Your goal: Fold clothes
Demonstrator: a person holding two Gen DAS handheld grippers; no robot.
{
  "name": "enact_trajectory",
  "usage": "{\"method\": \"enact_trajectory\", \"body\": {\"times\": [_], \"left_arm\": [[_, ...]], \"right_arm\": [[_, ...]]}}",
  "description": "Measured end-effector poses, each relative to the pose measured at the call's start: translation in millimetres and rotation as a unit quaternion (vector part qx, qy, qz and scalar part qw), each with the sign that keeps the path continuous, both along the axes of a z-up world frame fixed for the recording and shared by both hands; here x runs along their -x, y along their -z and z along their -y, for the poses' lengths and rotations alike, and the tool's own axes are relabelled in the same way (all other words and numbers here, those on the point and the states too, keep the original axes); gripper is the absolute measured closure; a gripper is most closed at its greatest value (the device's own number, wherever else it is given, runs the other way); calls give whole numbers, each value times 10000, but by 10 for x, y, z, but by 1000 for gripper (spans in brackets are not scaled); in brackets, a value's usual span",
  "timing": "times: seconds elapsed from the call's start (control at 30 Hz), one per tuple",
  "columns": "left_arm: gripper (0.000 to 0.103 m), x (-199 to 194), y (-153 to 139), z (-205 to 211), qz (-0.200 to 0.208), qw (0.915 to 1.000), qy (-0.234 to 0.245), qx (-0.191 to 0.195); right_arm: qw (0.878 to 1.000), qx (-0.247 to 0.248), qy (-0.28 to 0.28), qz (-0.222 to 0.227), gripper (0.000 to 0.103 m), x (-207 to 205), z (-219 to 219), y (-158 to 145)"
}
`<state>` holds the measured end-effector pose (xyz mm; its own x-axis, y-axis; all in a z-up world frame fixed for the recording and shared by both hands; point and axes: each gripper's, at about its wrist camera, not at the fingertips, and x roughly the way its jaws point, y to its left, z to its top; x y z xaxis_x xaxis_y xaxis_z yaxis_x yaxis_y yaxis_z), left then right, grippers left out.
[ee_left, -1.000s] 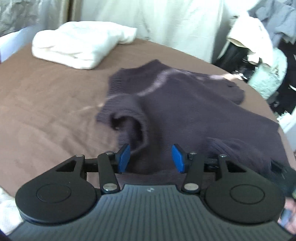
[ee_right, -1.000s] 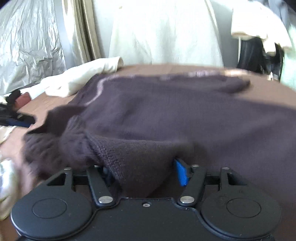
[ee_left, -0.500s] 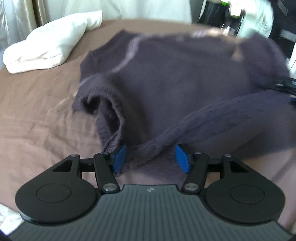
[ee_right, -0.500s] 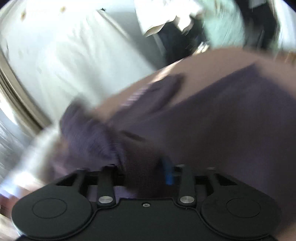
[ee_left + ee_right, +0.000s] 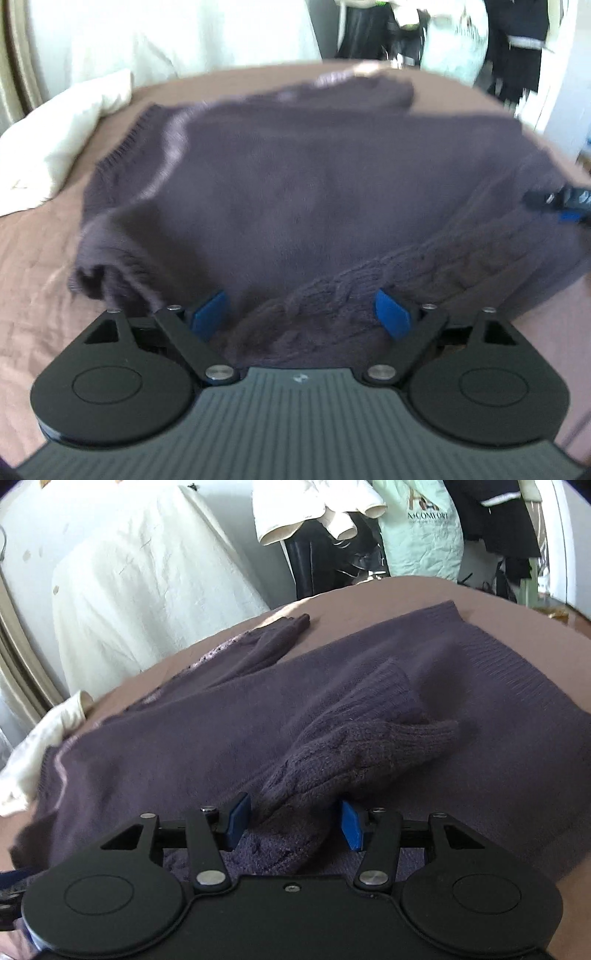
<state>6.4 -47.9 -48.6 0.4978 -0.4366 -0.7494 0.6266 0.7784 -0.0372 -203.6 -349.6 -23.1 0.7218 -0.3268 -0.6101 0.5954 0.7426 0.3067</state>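
Observation:
A dark purple knit sweater (image 5: 295,177) lies spread on the brown bed cover (image 5: 40,258); it also shows in the right wrist view (image 5: 207,731). One cable-knit sleeve (image 5: 424,266) lies folded across the body. My left gripper (image 5: 301,314) is open, its blue pads on either side of the sleeve near the shoulder. My right gripper (image 5: 293,821) is open, with the sleeve's cuff end (image 5: 369,749) lying between and ahead of its pads. The right gripper shows at the right edge of the left wrist view (image 5: 565,203).
A folded white garment (image 5: 62,133) lies on the bed at the far left, also in the right wrist view (image 5: 37,753). A white sheet (image 5: 147,576) hangs behind the bed. Hanging clothes (image 5: 417,524) crowd the back right.
The right gripper carried the sleeve across the sweater body and opened, leaving the sleeve lying there. The left gripper moved closer over the shoulder end and stays open.

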Motion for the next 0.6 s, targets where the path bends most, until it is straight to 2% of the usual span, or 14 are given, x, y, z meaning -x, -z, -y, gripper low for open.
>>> {"method": "enact_trajectory", "body": {"times": [0.03, 0.07, 0.1, 0.17, 0.27, 0.37, 0.4, 0.5, 0.53, 0.57, 0.6], "left_arm": [[53, 26, 9, 14, -7, 9999, 138, 39], [72, 72, -29, 19, -1, 9994, 322, 87], [96, 118, -67, 25, 6, 9986, 506, 135], [96, 236, -161, 13, 218, 9965, 779, 213], [96, 374, -291, -66, 507, 9943, 830, 430], [96, 349, -437, -304, 376, 9918, 619, 1052], [96, 315, -470, -393, 247, 9898, 537, 1297], [94, 47, -404, -667, -637, 9767, 218, 2039], [95, -44, -310, -699, -789, 9774, -49, 1962], [95, -135, -215, -731, -940, 9771, -315, 1884], [95, -210, -131, -746, -1022, 9778, -563, 1741]], "right_arm": [[10000, 41, -9, 26, 48, 25, 6, 10], [9999, 96, -29, 81, 64, 56, 9, 0], [9998, 153, -49, 140, 76, 88, 13, -14], [9989, 344, -21, 315, 77, 174, 11, -119], [9969, 508, 116, 583, 81, 284, -34, -393], [9950, 440, 163, 876, 82, 420, -126, -725], [9933, 530, 147, 1017, 82, 473, -186, -845], [9848, 923, 10, 1469, 81, 576, -370, -1201], [9824, 909, -138, 1628, 79, 518, -382, -1279], [9798, 877, -293, 1773, 71, 449, -387, -1351], [9795, 722, -492, 1815, 69, 304, -347, -1373]]}}
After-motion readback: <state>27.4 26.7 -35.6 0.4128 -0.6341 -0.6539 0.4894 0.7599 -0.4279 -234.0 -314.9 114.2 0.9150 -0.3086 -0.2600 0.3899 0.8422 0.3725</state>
